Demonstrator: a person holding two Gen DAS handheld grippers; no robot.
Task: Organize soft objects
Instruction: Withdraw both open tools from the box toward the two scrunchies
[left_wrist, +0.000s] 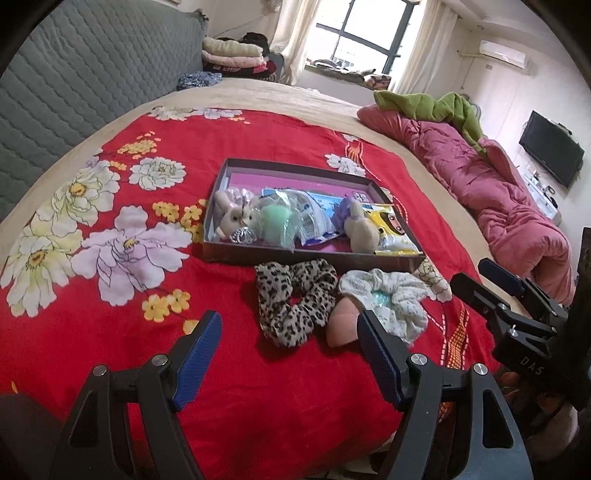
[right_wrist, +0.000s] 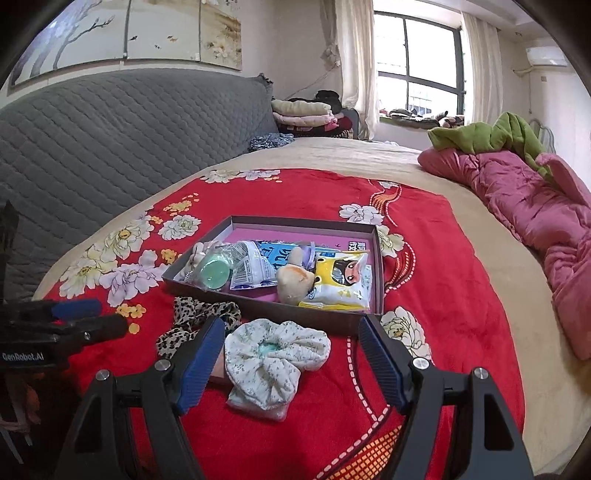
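Observation:
A shallow dark box (left_wrist: 236, 258) (right_wrist: 266, 310) sits on the red floral blanket and holds plush toys, a green sponge and packets. In front of it lie a leopard scrunchie (left_wrist: 295, 302) (right_wrist: 192, 321), a pink sponge (left_wrist: 341, 325) and a white floral scrunchie (left_wrist: 391, 299) (right_wrist: 275, 360). My left gripper (left_wrist: 290, 328) is open and empty, with the leopard scrunchie and pink sponge between its fingers' line. My right gripper (right_wrist: 291, 334) is open and empty, just above the white scrunchie. Each gripper also shows in the other view, the right (left_wrist: 480, 275), the left (right_wrist: 99, 314).
The red blanket (left_wrist: 110, 332) covers a beige bed. A grey quilted headboard (left_wrist: 92, 74) stands at the left. A pink duvet (left_wrist: 498, 199) with a green cloth lies along the right side. Folded clothes (left_wrist: 236, 55) are stacked at the back.

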